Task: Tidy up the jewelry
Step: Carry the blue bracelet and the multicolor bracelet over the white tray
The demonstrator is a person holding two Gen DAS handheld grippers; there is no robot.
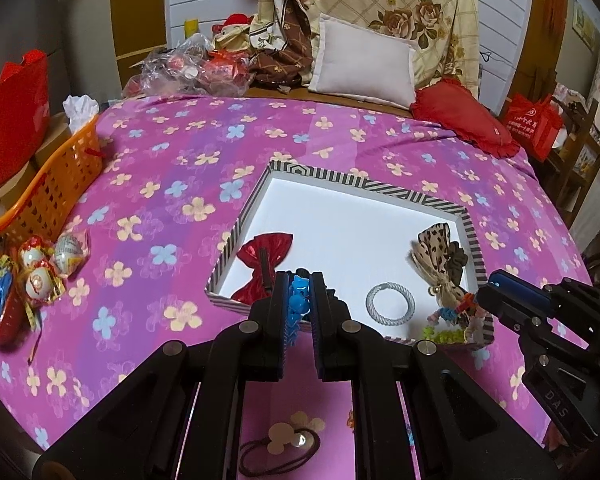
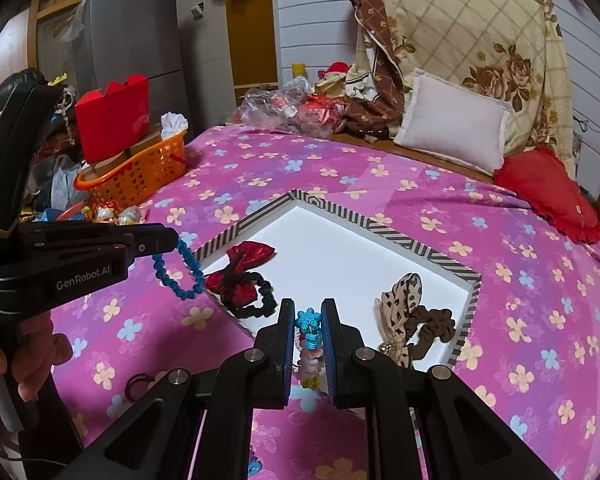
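A white tray with a striped rim (image 1: pixel 384 189) (image 2: pixel 404 240) lies on the pink flowered bedspread. In it are a red bow hair tie (image 1: pixel 266 258) (image 2: pixel 246 270), a leopard-print bow scrunchie (image 1: pixel 436 256) (image 2: pixel 408 312) and a grey ring bracelet (image 1: pixel 390 303). My left gripper (image 1: pixel 299 300) (image 2: pixel 176 240) is shut on a blue bead bracelet (image 1: pixel 298 300) (image 2: pixel 180 276), which hangs above the tray's near-left rim. My right gripper (image 2: pixel 308 332) (image 1: pixel 482 292) is shut on a colourful beaded string (image 2: pixel 310 344) (image 1: pixel 454 314) over the tray's near corner.
An orange basket (image 1: pixel 56 184) (image 2: pixel 140 172), a red box (image 2: pixel 114 116) and wrapped eggs (image 1: pixel 48 260) sit at the bed's left edge. A dark hair tie (image 1: pixel 280 452) lies on the spread below my left gripper. Pillows (image 1: pixel 364 68) and a red cushion (image 1: pixel 460 118) are at the back.
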